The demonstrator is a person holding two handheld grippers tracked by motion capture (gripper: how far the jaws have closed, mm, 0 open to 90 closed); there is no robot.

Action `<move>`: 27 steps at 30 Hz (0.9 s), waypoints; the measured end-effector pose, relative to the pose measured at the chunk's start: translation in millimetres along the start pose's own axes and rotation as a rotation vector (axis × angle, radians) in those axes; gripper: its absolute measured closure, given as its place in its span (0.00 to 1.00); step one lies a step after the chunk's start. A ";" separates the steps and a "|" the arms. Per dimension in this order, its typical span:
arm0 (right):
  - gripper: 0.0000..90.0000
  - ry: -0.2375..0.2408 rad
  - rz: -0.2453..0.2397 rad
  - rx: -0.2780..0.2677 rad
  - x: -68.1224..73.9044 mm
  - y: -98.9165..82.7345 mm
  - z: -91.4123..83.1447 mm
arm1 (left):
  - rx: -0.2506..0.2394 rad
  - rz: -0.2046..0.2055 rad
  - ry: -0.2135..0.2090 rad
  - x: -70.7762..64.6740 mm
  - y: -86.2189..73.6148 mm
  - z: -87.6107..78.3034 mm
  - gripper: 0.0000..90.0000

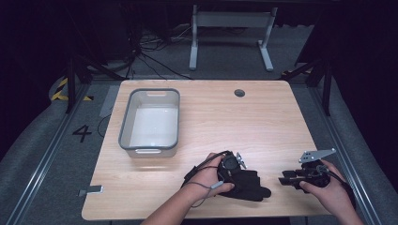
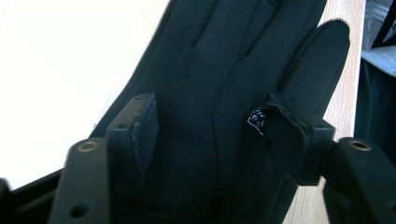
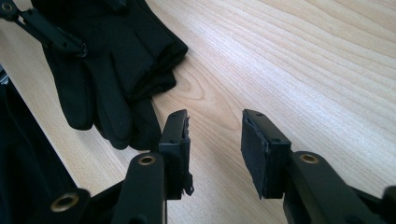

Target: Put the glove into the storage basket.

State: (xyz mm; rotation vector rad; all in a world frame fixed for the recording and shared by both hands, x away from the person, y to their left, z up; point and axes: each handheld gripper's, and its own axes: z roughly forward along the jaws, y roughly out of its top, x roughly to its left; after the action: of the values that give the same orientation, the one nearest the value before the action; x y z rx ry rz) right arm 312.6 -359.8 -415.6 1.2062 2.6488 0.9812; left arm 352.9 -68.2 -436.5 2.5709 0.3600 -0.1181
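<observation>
My left gripper (image 2: 212, 135) stands open over the black glove (image 1: 246, 184), seemingly ungripped; right gripper (image 3: 215, 149) open, empty; bin (image 1: 126, 123) unfilled.

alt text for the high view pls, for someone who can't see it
A person's two hands hold grippers over the near edge of a wooden table: the left gripper sits open over a black glove, the right gripper open on bare wood beside it. An empty grey bin stands at the far left.
</observation>
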 end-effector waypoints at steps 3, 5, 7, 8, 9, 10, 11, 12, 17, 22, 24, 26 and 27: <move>0.69 0.003 -0.003 0.000 0.6 0.3 0.2 | 0.014 0.008 -0.003 -0.8 0.1 1.6 0.36; 0.69 0.005 -0.006 -0.001 0.7 0.5 0.4 | 0.014 0.016 0.006 -1.1 0.0 2.9 0.36; 0.69 0.006 -0.007 -0.002 0.7 0.5 0.4 | 0.015 0.032 0.012 -1.2 -0.6 3.9 0.36; 0.69 0.006 -0.006 -0.002 0.9 0.5 0.3 | 0.013 0.034 0.014 -1.1 -1.1 4.3 0.36; 0.69 0.006 -0.005 -0.004 1.1 0.6 0.2 | 0.010 0.030 0.016 -1.3 -1.9 4.5 0.36; 0.69 0.006 -0.004 -0.005 1.4 0.5 0.2 | 0.000 0.033 0.020 -1.3 -2.7 5.2 0.36; 0.69 0.007 -0.005 -0.003 1.7 0.7 0.1 | 0.002 0.042 0.027 -1.8 -3.1 5.3 0.36; 0.69 0.008 -0.007 -0.004 1.8 0.8 0.3 | 0.001 0.042 0.032 -3.1 -3.5 5.8 0.36; 0.69 0.009 -0.014 -0.004 3.1 1.4 1.0 | 0.002 0.069 0.065 -6.3 -4.6 7.1 0.36; 0.68 0.011 -0.028 -0.007 4.3 2.1 1.0 | -0.027 0.067 0.047 -2.8 -7.9 6.9 0.39; 0.68 0.012 -0.027 -0.006 3.9 2.2 1.4 | -0.016 0.076 0.062 -4.6 -7.7 7.2 0.39; 0.68 0.013 -0.027 -0.007 3.8 2.4 2.0 | -0.012 0.077 0.076 -6.2 -6.7 7.8 0.40; 0.68 0.014 -0.029 -0.007 4.4 2.6 2.0 | -0.006 0.073 0.081 -6.6 -6.5 7.6 0.41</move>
State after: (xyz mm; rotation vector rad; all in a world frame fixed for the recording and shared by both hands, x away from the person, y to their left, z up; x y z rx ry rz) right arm 311.9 -354.5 -414.9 1.1612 2.6635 0.9969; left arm 344.6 -68.4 -445.2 2.5842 0.2950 0.0139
